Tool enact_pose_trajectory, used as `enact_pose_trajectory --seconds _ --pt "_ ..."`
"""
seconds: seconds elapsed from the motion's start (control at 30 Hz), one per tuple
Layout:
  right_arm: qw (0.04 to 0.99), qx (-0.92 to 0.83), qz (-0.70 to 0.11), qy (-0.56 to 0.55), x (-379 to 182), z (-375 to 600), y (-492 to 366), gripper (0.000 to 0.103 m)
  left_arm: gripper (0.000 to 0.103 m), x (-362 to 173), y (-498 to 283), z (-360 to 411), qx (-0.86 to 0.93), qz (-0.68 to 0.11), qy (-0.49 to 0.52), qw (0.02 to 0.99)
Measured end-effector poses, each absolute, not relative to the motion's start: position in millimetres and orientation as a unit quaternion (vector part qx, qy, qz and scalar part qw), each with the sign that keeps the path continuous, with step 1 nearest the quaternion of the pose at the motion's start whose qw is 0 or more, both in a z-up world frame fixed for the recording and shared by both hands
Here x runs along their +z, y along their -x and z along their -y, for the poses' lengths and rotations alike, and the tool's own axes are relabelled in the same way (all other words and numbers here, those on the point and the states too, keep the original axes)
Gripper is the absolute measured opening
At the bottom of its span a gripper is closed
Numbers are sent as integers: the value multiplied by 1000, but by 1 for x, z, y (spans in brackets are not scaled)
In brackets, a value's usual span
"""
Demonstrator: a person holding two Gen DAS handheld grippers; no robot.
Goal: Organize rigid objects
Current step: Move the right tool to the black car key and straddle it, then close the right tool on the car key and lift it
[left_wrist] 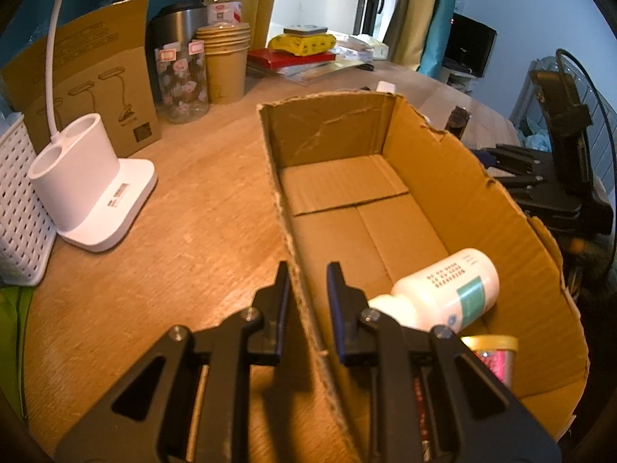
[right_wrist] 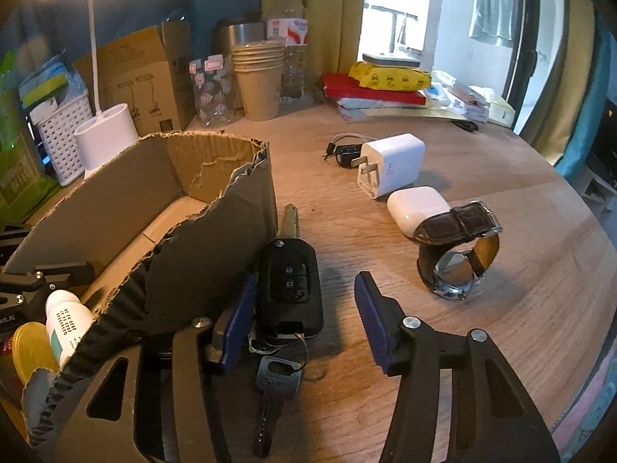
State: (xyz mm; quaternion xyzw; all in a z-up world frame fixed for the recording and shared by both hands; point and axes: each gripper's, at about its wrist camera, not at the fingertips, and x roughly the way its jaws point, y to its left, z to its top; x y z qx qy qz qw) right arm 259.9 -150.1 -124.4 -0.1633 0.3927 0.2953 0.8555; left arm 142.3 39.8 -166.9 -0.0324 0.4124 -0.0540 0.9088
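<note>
The left gripper (left_wrist: 307, 270) pinched the box (left_wrist: 462, 177) wall. The right gripper (right_wrist: 304, 301), half open, straddled the key fob (right_wrist: 290, 285) beside the box on the desk (right_wrist: 501, 328), gripping nothing; centring before closing seemed wise.

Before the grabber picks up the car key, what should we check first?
1. Car key sits between the right gripper's jaws: ok.
2. Jaws pressing on the key yet: not ok. The left pad is at its side, the right pad stands well clear.
3. Key ring and silver key free to lift along: cannot tell, they lie partly under the gripper.
4. Left gripper shut on the cardboard box wall to steady it: ok.
5. Room in the box beside the white bottle: ok, the far floor is bare.
6. Watch clear of the gripper: ok.
</note>
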Motion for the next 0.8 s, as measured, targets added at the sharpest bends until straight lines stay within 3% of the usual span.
enact_pose_trajectory --seconds 0.43,0.53,0.8 --pt "840 305 -415 173 -133 144 -267 46 19 -167 -142 -40 -54 -412 32 909" --pt "840 306 -414 171 -133 143 -266 38 19 -167 -142 -40 -54 -412 32 909" --pt "850 300 -405 153 -130 149 -265 38 19 -167 -142 -40 -54 -412 32 909"
